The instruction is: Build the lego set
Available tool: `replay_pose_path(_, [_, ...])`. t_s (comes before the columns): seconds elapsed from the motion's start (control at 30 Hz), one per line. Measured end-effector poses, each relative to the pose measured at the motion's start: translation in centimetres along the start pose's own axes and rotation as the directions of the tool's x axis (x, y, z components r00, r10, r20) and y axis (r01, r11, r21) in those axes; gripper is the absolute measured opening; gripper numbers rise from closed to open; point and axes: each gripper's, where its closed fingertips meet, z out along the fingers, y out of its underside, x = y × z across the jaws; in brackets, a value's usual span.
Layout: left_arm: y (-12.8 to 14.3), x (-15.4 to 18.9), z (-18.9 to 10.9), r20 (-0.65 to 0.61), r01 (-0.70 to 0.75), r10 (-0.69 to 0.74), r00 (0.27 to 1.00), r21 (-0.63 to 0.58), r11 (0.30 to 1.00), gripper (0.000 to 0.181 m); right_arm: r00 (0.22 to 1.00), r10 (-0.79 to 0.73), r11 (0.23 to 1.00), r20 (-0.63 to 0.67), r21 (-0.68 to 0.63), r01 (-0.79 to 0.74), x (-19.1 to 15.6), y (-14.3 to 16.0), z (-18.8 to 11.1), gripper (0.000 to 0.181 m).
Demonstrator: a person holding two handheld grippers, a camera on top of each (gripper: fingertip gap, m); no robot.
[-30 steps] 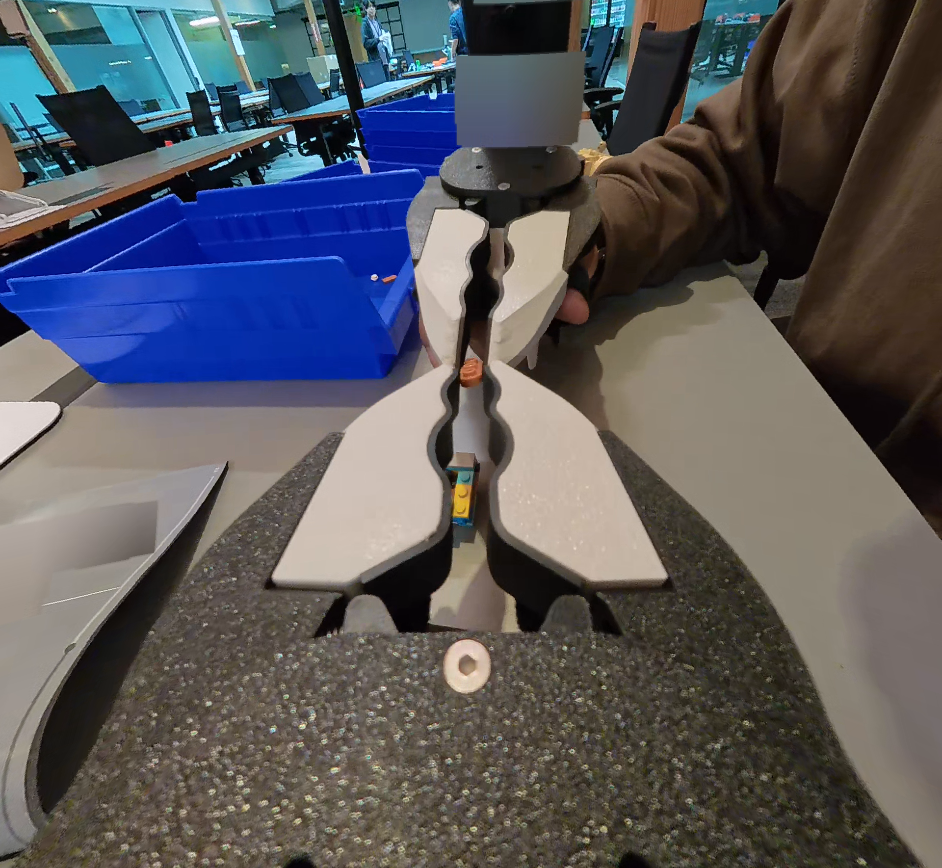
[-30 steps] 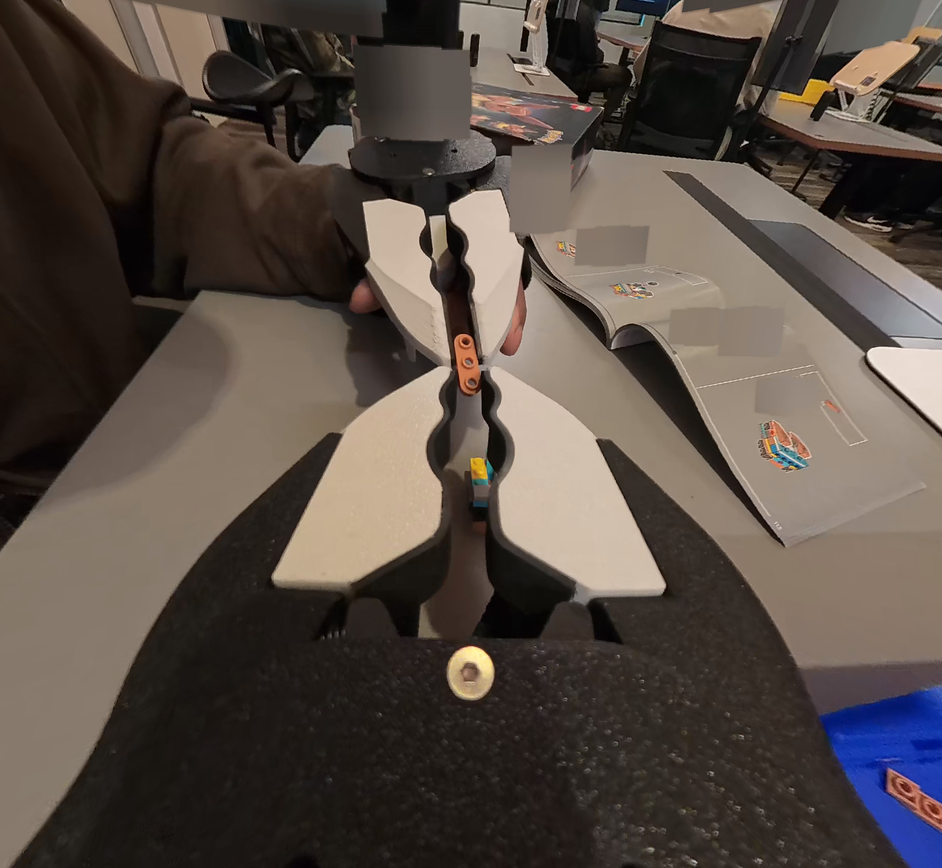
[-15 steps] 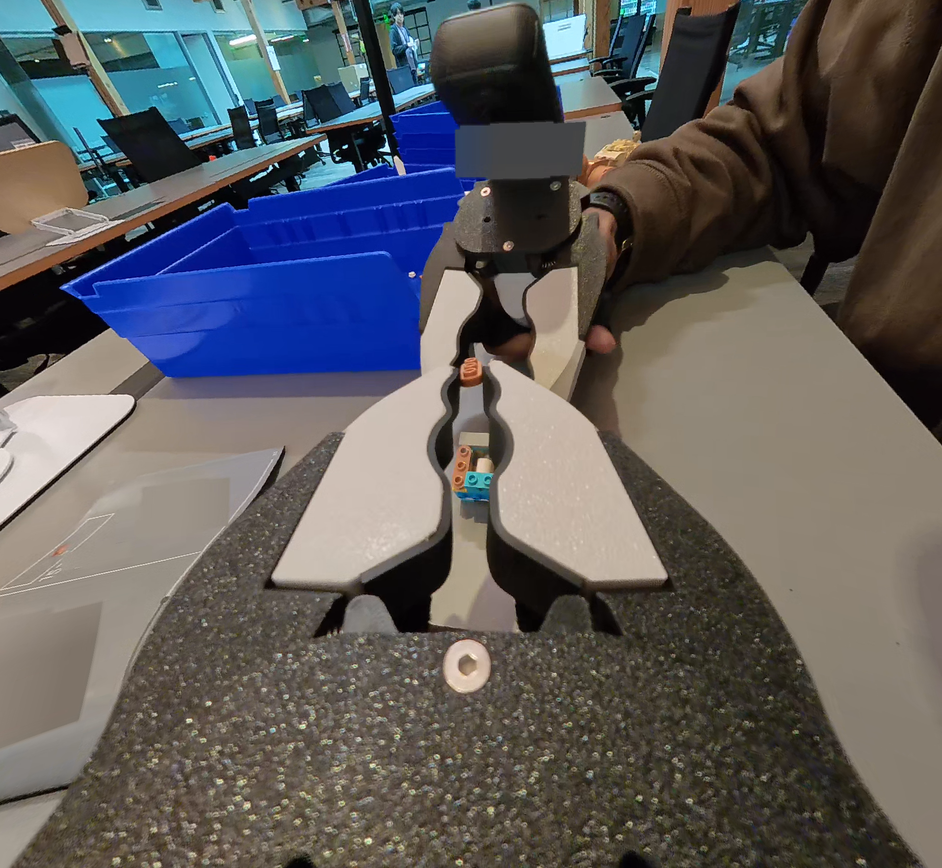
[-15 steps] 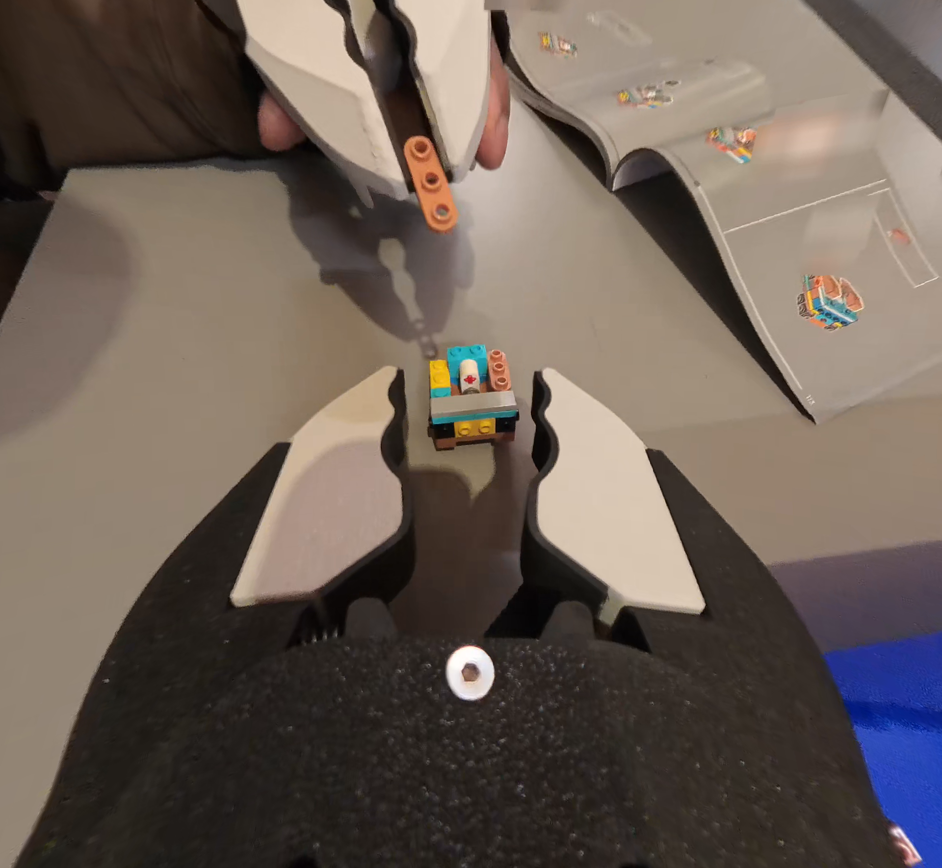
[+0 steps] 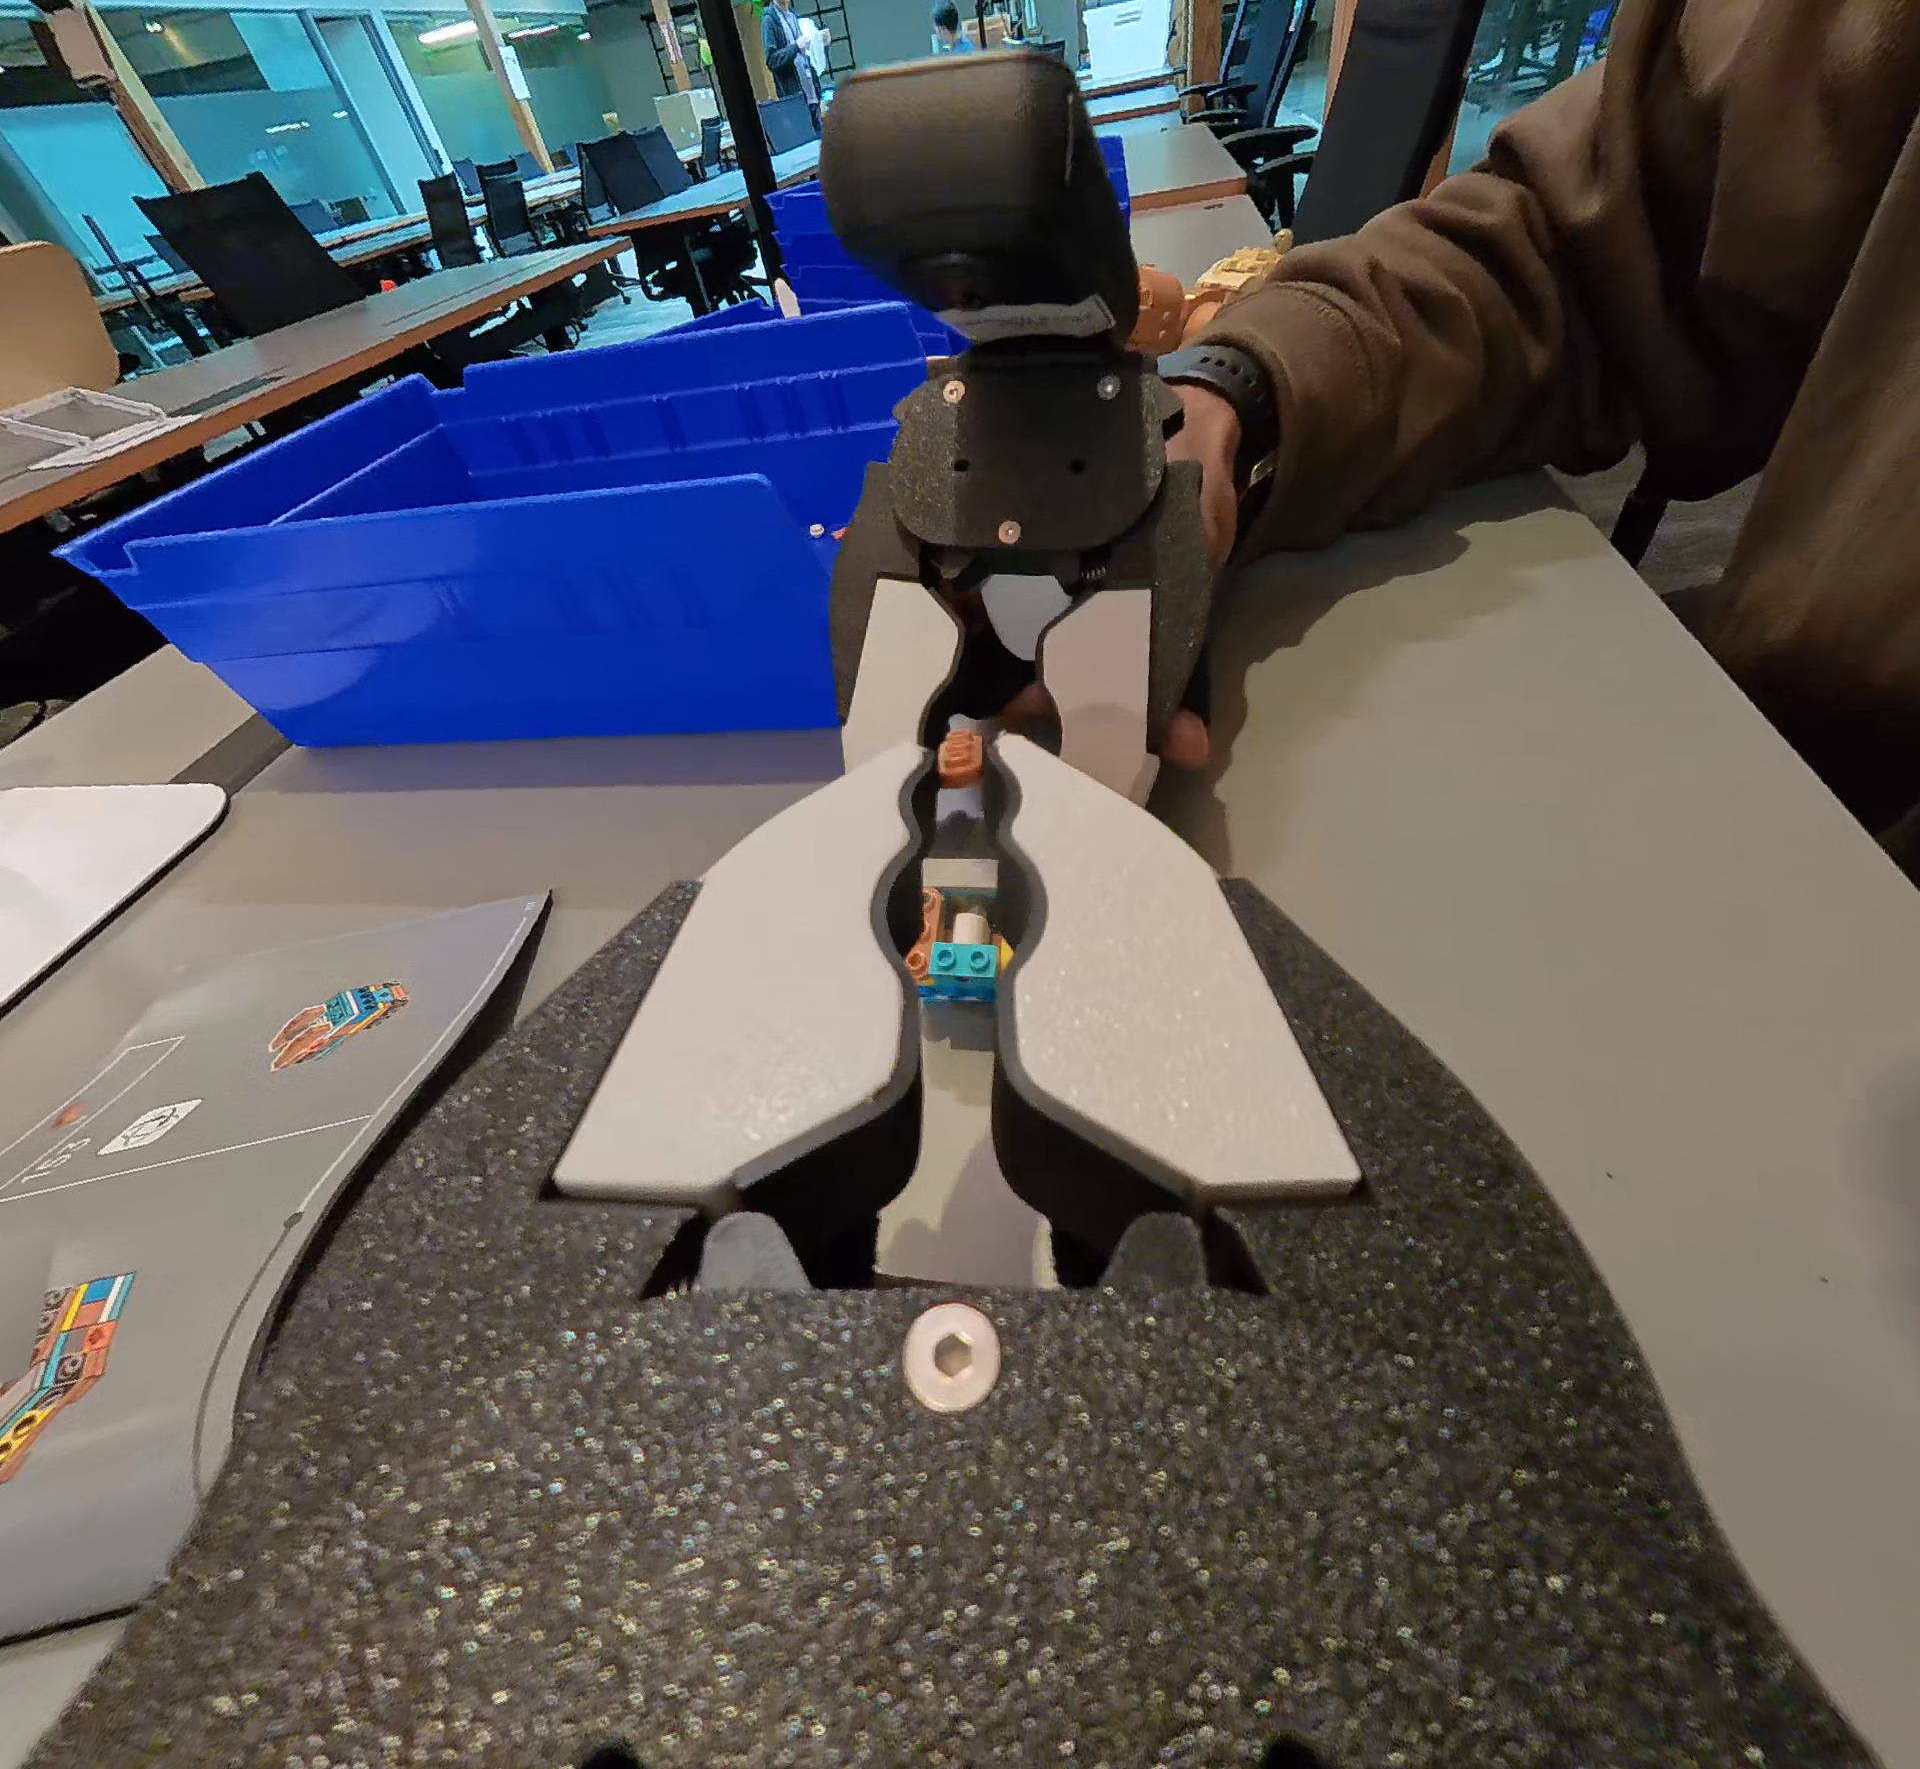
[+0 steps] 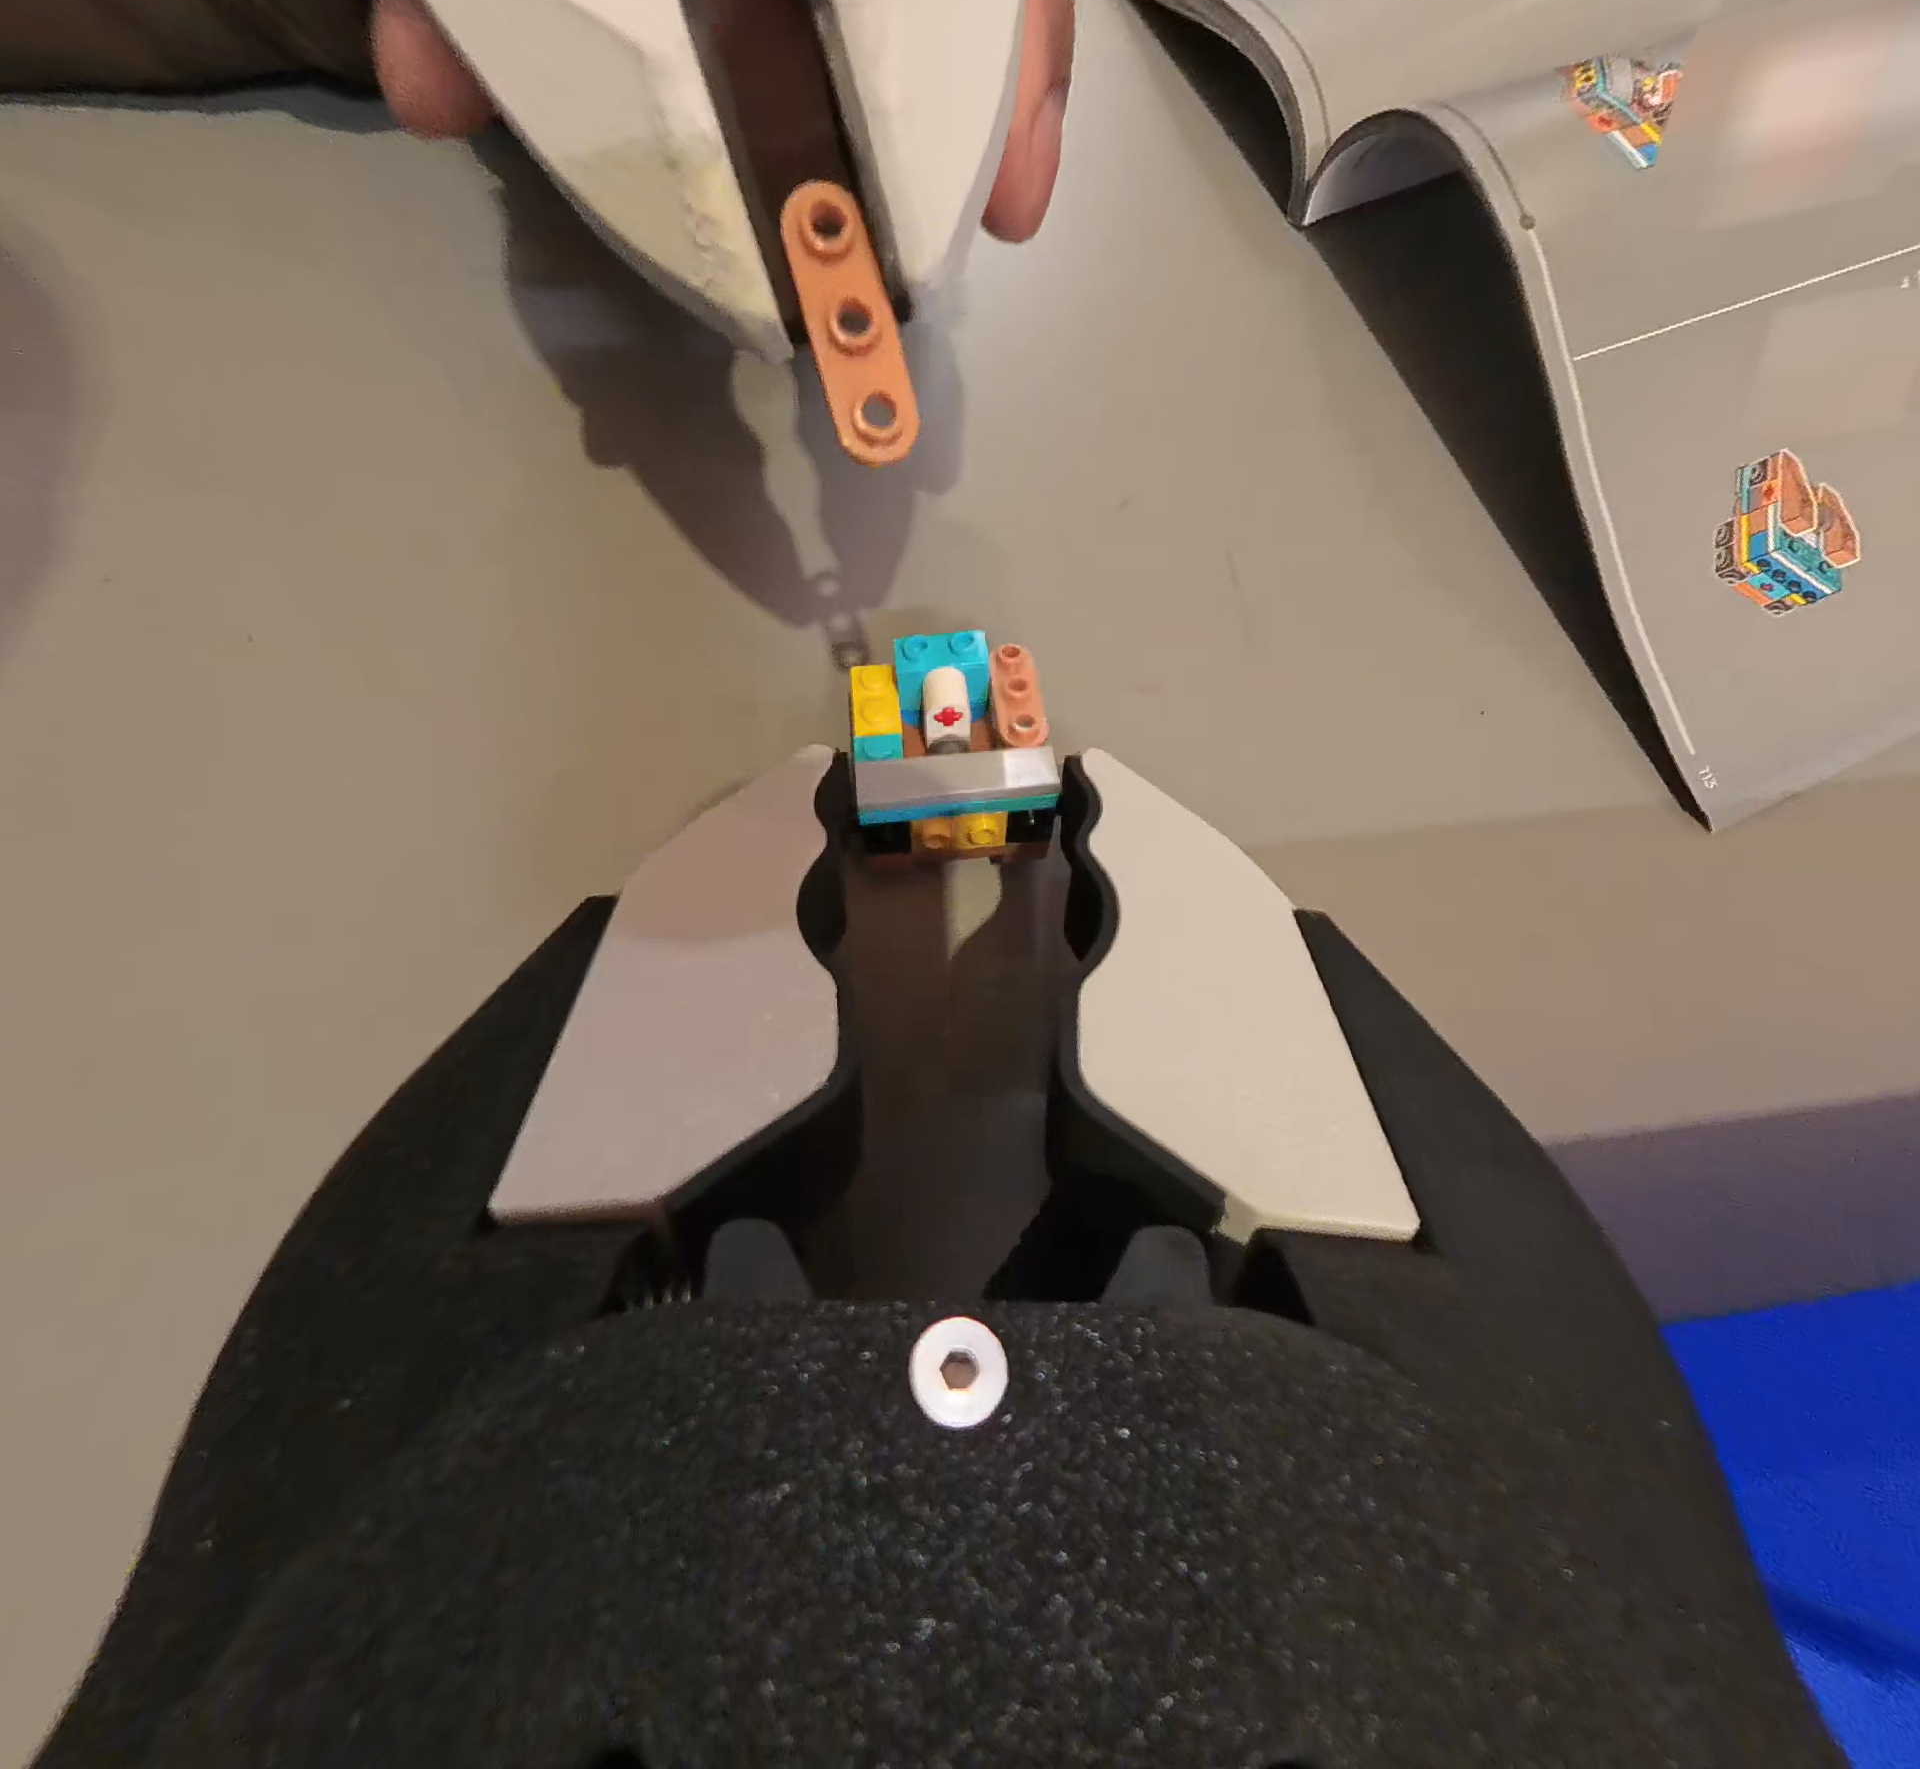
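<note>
Left claw (image 6: 847, 337) clamped on orange plate (image 6: 852, 335) — poised above small lego build (image 6: 951, 743) on table (image 6: 312, 680); right claw (image 6: 951, 784) open, straddling build's near end — apparently to steady it.

Each gripper is built with a black, grainy foam-like body, a silver hex screw (image 5: 951, 1356) set at its centre, and two pale grey fingers (image 5: 758, 992) edged in black with wavy inner profiles. A brown long sleeve (image 5: 1538, 285) and a black wristwatch (image 5: 1236, 389) are worn.
</note>
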Motion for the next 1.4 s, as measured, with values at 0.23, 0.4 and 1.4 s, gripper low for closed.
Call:
replay_pose_path(0.23, [-0.6,0.2,-0.1,0.006,-0.032,0.032,0.999,0.024,0.999,0.008,0.975,0.157,0.935,0.156,0.296,-0.197,-0.3,-3.5,-2.6,0.039])
replay_pose_path(0.4, [-1.2,0.8,0.0,0.015,-0.099,0.098,0.995,0.034,0.995,0.008,0.965,0.177,0.880,0.194,0.407,-0.243,-0.3,-4.9,-3.7,0.039])
replay_pose_path(1.4, [-1.1,1.9,0.2,0.037,-0.268,0.269,0.962,-0.032,0.963,0.008,0.963,0.124,0.835,0.241,0.499,-0.232,-1.6,-6.3,-4.5,0.038])
